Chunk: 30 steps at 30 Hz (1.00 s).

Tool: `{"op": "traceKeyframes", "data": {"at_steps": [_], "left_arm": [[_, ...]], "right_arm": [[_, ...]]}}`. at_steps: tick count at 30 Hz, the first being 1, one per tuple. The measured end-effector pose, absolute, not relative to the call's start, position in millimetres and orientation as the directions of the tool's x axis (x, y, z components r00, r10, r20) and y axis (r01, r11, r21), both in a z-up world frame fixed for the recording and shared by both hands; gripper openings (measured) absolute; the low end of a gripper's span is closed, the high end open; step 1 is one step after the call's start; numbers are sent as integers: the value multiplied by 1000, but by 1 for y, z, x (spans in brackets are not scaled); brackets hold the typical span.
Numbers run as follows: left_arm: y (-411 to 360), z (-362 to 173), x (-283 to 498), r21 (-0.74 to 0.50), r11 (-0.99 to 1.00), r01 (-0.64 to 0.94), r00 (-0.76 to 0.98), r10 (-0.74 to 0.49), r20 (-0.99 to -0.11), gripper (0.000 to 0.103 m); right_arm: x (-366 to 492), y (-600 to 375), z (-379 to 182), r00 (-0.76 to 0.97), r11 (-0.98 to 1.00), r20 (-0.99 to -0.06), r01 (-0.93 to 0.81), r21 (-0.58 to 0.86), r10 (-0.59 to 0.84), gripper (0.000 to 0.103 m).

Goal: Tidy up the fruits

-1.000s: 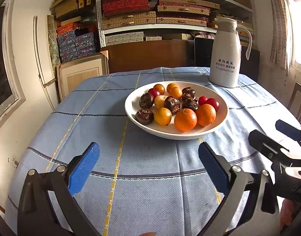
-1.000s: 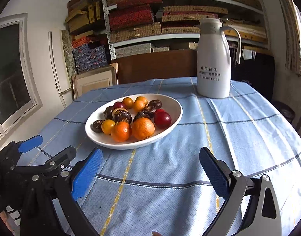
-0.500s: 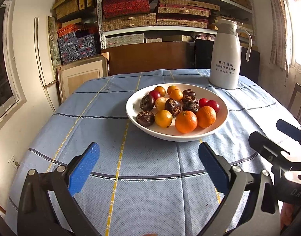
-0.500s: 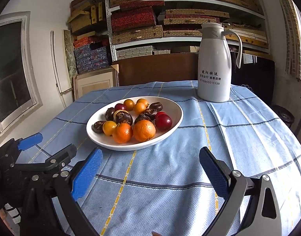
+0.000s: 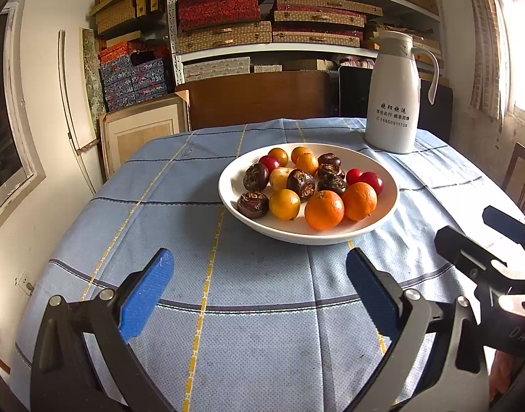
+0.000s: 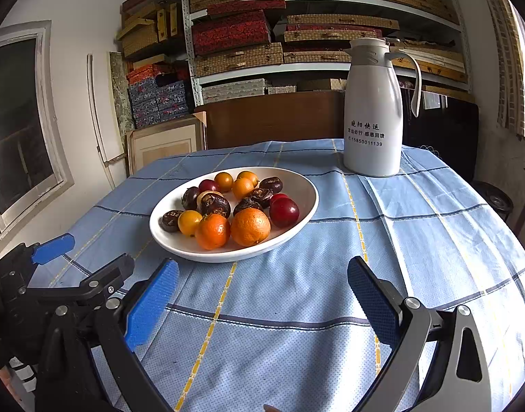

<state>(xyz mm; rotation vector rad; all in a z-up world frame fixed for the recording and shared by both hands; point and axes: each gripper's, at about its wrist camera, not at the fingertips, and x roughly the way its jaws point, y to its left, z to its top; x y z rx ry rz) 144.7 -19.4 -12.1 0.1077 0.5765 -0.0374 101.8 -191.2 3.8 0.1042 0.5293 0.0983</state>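
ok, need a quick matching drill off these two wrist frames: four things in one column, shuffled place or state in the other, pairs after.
Things
1. white insulated jug with printed text
2. two big round oranges
3. white shallow bowl
4. left gripper

Places or states
A. near edge of the fruit pile
B. fingers apart, holding nothing
C. far right on the blue checked tablecloth, behind the bowl
D. holds all the fruit

Pairs: 1-C, 2-A, 3-D, 4-B
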Motion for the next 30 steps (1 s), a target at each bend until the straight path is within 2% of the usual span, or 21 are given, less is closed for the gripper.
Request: {"op": "traceKeyframes", "data": {"at_steps": [30], "left_arm": [[-19,-12,144,87,993,77,834,-16,-551,98]], "right_arm": [[102,-192,3,858,989,-500,-63,131,120,99]]}}
